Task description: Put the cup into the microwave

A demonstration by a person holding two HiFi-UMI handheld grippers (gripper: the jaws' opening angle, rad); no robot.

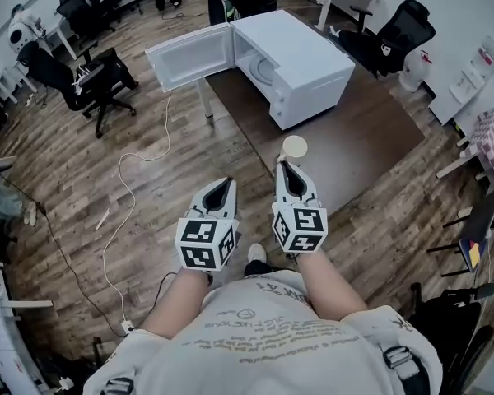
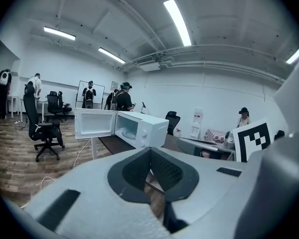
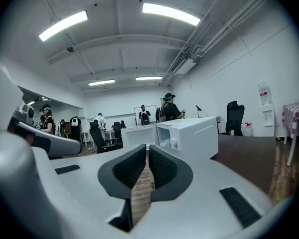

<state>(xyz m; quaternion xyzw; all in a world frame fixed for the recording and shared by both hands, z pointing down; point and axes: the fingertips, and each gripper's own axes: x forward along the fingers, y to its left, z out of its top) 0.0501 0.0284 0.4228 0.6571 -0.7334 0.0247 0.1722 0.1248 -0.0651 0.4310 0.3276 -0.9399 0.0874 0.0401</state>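
Holding left tool (image 1: 220, 191) and right tool (image 1: 290, 174) shut and empty, side by side, well short of the microwave (image 1: 300, 68), likely for the approach. Leaving the cup (image 1: 295, 147) upright on the worktop (image 1: 362, 138) in front of the microwave, with door (image 1: 189, 56) wide open to receive it.

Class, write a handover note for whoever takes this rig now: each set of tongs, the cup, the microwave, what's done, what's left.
Left tongs: shut, empty.
Right tongs: shut, empty, pointing at the cup just ahead.
Cup: upright near the table's front edge, not held.
Microwave: farther back on that table, door open.
Done: door is open.
Left: open the right tongs, grip the cup, place it inside the microwave.
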